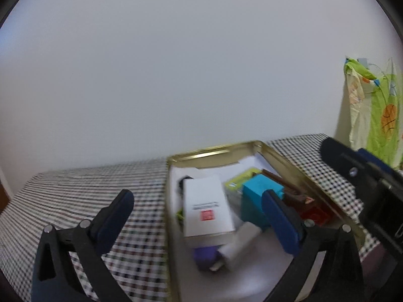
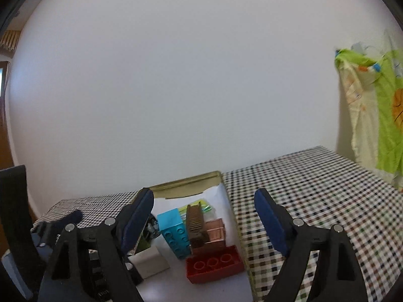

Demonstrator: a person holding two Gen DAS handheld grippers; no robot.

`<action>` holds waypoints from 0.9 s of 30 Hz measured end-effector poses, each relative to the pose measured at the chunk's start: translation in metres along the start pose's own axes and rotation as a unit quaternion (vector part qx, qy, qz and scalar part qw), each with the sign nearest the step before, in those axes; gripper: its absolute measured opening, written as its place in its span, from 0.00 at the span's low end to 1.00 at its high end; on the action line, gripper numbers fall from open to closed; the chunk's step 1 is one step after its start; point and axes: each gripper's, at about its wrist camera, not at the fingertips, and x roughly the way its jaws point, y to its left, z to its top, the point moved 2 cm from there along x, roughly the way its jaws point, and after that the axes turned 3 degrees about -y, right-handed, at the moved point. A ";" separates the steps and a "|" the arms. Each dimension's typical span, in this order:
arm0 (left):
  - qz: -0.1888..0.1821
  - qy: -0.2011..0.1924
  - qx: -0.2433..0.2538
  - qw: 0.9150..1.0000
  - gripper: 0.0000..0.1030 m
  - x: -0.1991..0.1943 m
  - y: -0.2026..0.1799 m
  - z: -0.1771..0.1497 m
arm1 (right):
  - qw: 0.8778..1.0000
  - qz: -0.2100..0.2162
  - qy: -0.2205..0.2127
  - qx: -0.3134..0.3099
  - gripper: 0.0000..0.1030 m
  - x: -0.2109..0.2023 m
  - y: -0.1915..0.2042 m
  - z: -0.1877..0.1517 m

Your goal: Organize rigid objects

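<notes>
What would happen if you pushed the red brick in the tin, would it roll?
Probably not: the red brick lies on a flat face, so it should slide, not roll. It looks like stiff, light plastic. The tin wall beside it would likely stop it.

A tin [image 1: 214, 152] sat on the checked tablecloth [image 1: 75, 188]; inside, a carton [image 1: 206, 206] lay left of building bricks [image 2: 176, 231], perhaps touching.

A: What sits under the white box [image 1: 207, 207] in the tin [image 1: 214, 152]?
B: Hard to say. A purple thing [image 1: 205, 258] and a white tube [image 1: 239, 242] poke out, both blurred; the box's print is too smeared to read.
A: And the tin's near end?
B: Cut off by the bottom edge in both views. The left gripper [image 1: 199, 216] hides part of the teal block [image 1: 254, 201].
</notes>
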 end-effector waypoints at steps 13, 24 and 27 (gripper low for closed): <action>0.014 -0.020 -0.051 0.998 0.99 -0.013 0.037 -0.005 | 0.996 -0.075 -0.040 -0.030 0.82 -0.044 0.008 -0.014; 0.006 -0.031 -0.056 0.998 0.99 -0.028 0.046 -0.011 | 0.992 -0.109 -0.033 -0.047 0.82 -0.058 0.023 -0.023; 0.004 -0.036 -0.054 0.998 0.99 -0.039 0.048 -0.011 | 0.990 -0.123 -0.048 -0.047 0.82 -0.067 0.025 -0.024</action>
